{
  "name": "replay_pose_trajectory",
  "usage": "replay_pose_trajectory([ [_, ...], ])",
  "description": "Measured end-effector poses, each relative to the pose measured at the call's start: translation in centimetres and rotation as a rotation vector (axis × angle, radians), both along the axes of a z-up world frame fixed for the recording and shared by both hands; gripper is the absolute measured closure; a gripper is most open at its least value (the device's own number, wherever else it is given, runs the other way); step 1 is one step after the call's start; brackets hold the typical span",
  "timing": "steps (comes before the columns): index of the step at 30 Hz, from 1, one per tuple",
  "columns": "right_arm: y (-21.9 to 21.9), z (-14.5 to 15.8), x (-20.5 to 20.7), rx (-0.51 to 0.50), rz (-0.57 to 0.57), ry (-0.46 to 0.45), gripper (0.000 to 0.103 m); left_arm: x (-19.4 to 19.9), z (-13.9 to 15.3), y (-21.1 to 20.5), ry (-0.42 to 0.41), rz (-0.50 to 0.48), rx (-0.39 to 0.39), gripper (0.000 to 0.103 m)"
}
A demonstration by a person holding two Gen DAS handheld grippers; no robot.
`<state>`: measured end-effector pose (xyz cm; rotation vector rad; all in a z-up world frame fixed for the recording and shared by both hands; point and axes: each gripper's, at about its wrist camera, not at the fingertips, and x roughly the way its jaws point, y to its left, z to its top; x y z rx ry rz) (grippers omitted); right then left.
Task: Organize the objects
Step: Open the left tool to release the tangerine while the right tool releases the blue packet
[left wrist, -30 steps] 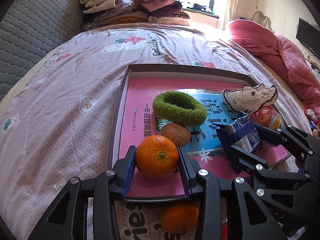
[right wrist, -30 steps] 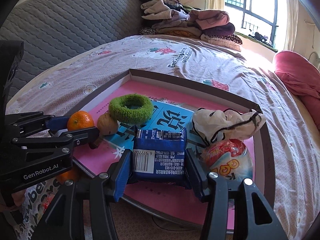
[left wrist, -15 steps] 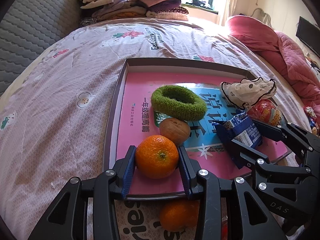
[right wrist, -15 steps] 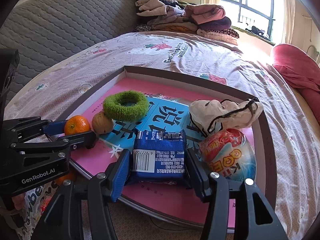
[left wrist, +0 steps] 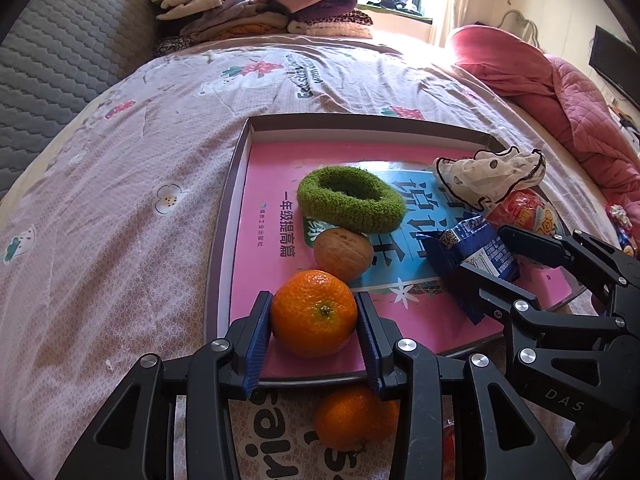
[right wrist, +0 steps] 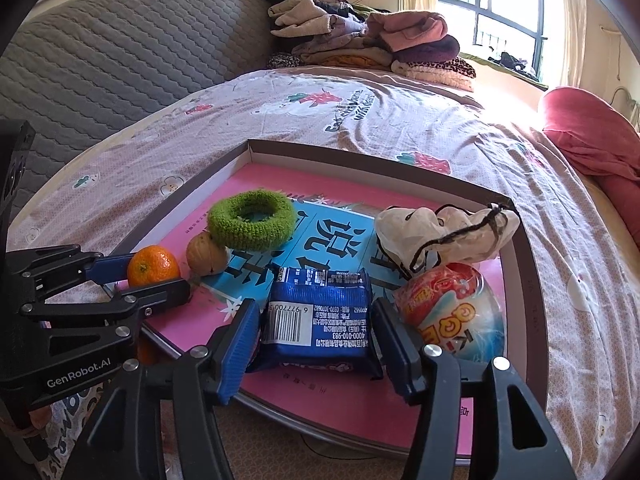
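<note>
A shallow tray with a pink and blue printed floor lies on the bed. My left gripper is shut on an orange over the tray's near left corner, next to a walnut. My right gripper is shut on a blue snack packet over the tray's near edge. The orange and walnut also show in the right wrist view. A green hair ring lies behind the walnut.
A white frilly cloth and a red and white round snack pack lie at the tray's right side. A second orange lies on a printed bag below the left gripper. Folded clothes and a pink quilt lie on the bed.
Both grippers have moved a little forward over the tray, each still holding its object. The tray's contents have not moved.
</note>
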<state>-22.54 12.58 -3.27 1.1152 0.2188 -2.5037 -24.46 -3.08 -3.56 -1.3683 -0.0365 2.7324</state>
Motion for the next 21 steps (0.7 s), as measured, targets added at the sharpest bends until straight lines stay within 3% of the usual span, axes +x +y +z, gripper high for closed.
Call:
replay_pose_trajectory([
  [21,0.3,2.1,0.7,-0.048,-0.002,0.025,0.042,1.5,1.9,0.2,0.026,-0.003,-0.017,0.055],
])
